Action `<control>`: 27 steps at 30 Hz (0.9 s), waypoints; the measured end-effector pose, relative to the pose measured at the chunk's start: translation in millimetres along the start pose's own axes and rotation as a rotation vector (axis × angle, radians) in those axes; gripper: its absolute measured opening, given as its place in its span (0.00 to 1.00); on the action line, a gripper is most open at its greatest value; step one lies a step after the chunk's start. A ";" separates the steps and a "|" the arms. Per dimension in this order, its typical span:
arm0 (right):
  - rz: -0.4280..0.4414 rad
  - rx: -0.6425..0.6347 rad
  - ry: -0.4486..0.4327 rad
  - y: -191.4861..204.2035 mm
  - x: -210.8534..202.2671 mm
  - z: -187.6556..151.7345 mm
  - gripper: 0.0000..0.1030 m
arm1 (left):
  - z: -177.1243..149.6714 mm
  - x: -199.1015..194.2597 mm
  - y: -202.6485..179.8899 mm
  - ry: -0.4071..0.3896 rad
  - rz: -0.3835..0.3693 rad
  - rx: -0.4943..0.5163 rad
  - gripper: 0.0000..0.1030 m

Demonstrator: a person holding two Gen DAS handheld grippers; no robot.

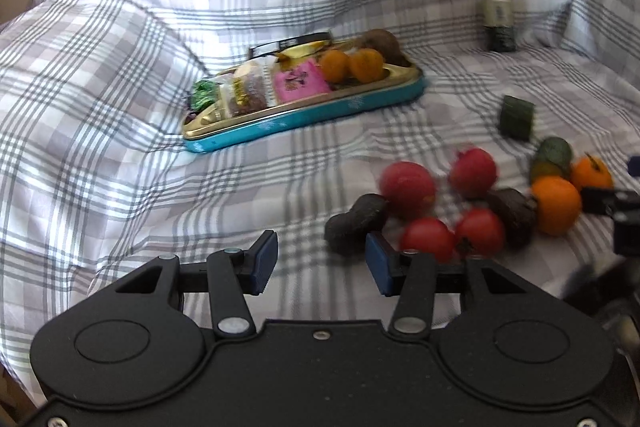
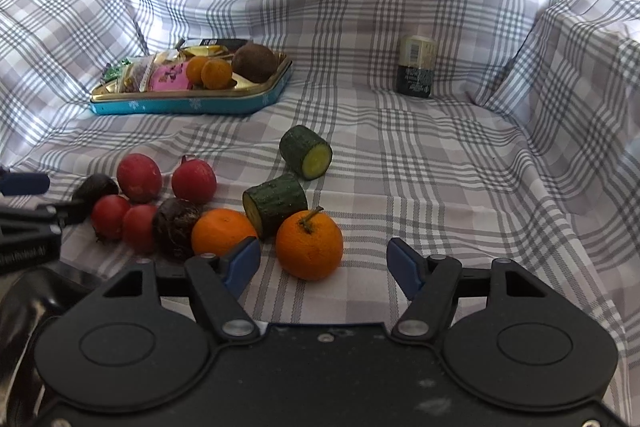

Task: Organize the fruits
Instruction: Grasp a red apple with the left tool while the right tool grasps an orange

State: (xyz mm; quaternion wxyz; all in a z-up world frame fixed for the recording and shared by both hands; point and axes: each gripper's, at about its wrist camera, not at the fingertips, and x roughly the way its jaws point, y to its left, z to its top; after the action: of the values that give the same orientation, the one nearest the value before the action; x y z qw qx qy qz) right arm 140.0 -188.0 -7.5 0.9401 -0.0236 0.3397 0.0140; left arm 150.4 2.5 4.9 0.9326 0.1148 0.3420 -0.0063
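Observation:
A pile of fruit lies on the checked cloth: several red round fruits point(image 2: 140, 177) point(image 1: 408, 189), two dark wrinkled ones point(image 2: 176, 227) point(image 1: 354, 223), two oranges point(image 2: 309, 245) point(image 1: 556, 205) and two cucumber pieces point(image 2: 306, 153) point(image 2: 276, 203). My right gripper point(image 2: 324, 265) is open, and the stemmed orange sits just beyond the gap between its fingers, untouched. My left gripper point(image 1: 320, 259) is open and empty, its right finger point(image 1: 378, 261) close to a dark fruit and a red one. A teal tin tray point(image 2: 192, 105) point(image 1: 304, 119) at the back left holds sweets, two small oranges point(image 2: 210, 71) and a brown fruit point(image 2: 254, 63).
A small jar point(image 2: 416, 65) point(image 1: 498, 23) stands at the back right against the raised cloth folds. Cloth-covered cushions rise on the left, back and right. Bare cloth stretches to the right of the pile. Each gripper shows at the edge of the other's view.

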 end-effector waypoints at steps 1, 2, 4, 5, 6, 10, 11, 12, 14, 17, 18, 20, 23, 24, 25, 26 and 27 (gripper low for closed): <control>0.000 0.001 0.000 -0.5 1.7 0.5 0.68 | 1.0 3.6 3.1 0.004 0.007 -0.013 0.54; 0.002 0.003 0.002 -1.1 3.8 1.2 0.67 | 2.1 6.9 5.6 0.009 0.012 -0.023 0.54; 0.010 0.011 0.010 -2.5 7.7 3.2 0.66 | 4.5 13.7 11.1 0.023 0.018 -0.046 0.54; 0.017 0.014 0.020 -3.3 10.4 4.1 0.63 | 5.7 16.4 13.2 0.028 0.017 -0.057 0.54; 0.026 0.018 0.033 -4.1 13.6 5.1 0.59 | 7.0 18.4 14.5 0.031 0.015 -0.064 0.54; 0.057 0.027 0.072 -4.5 22.4 6.0 0.41 | 8.3 23.3 16.2 0.030 -0.015 -0.079 0.54; 0.055 0.022 0.065 -3.3 22.4 5.8 0.40 | 7.2 24.0 15.9 0.026 -0.025 -0.080 0.54; 0.052 0.015 0.061 -1.9 22.5 5.1 0.40 | 5.6 24.8 15.6 0.024 -0.033 -0.082 0.54; 0.048 0.004 0.050 -0.1 22.3 3.2 0.41 | 2.2 26.8 14.4 0.030 -0.037 -0.080 0.54; 0.045 -0.005 0.040 0.6 22.1 1.9 0.41 | 1.6 22.8 14.6 0.014 -0.049 -0.082 0.54; 0.047 -0.002 0.040 0.1 22.2 1.9 0.41 | 2.6 20.1 15.6 0.002 -0.056 -0.086 0.54; 0.052 0.014 0.038 -2.5 23.1 2.1 0.40 | 5.2 14.8 17.5 -0.012 -0.067 -0.094 0.54; 0.046 0.002 0.030 -1.1 23.2 1.4 0.40 | 5.9 6.2 19.1 -0.021 -0.091 -0.108 0.54; 0.043 -0.003 0.027 -0.2 23.2 1.2 0.40 | 5.7 3.3 18.3 -0.020 -0.096 -0.109 0.54; 0.041 -0.005 0.026 0.1 23.1 1.2 0.40 | 5.1 0.4 17.2 -0.020 -0.103 -0.109 0.54; 0.041 -0.004 0.026 0.1 23.0 0.9 0.40 | 4.5 -3.0 15.6 -0.022 -0.113 -0.107 0.54; 0.043 -0.001 0.026 -0.5 23.3 1.2 0.40 | 4.0 -6.4 13.3 -0.026 -0.123 -0.103 0.54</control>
State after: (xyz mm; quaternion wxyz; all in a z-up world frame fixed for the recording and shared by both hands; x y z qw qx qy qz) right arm 158.7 -188.2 -21.5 0.9350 -0.0171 0.3525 0.0339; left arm 149.3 14.2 14.7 0.9394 0.0455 0.3364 -0.0478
